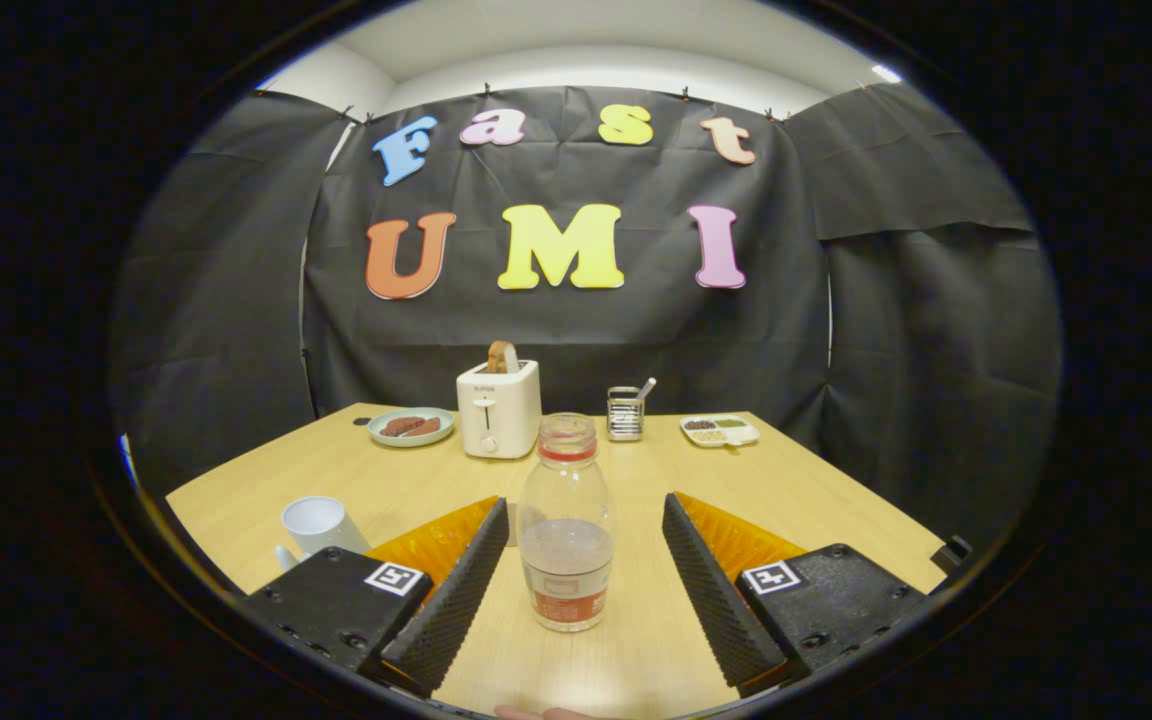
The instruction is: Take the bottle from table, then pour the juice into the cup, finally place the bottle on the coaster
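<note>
The jaws (584, 525) are spread wide and grip nothing. The bottle (566, 525) stands upright on the wooden surface (636, 640) between the two fingers, apart from both, with a clear gap on each side. It is a clear bottle with its cap off, a red ring around the neck, a label low on its body, and pale juice filling roughly the lower third.

A white cup (321, 522) stands near the left edge of the surface, just beyond the left finger's mount; whether anything is in it cannot be told.

Toward the far edge, a white toaster (498, 410) stands with a slice of bread (501, 356) sticking up from its slot. To its left lies a pale green plate (411, 427) with some dark pieces of food on it. To the toaster's right is a small metal holder (624, 413) with a utensil handle leaning out, and further right, near the far right corner, a white divided dish (720, 431) holding small portions of food.

At the near edge of the surface, a fingertip (546, 713) just shows.
</note>
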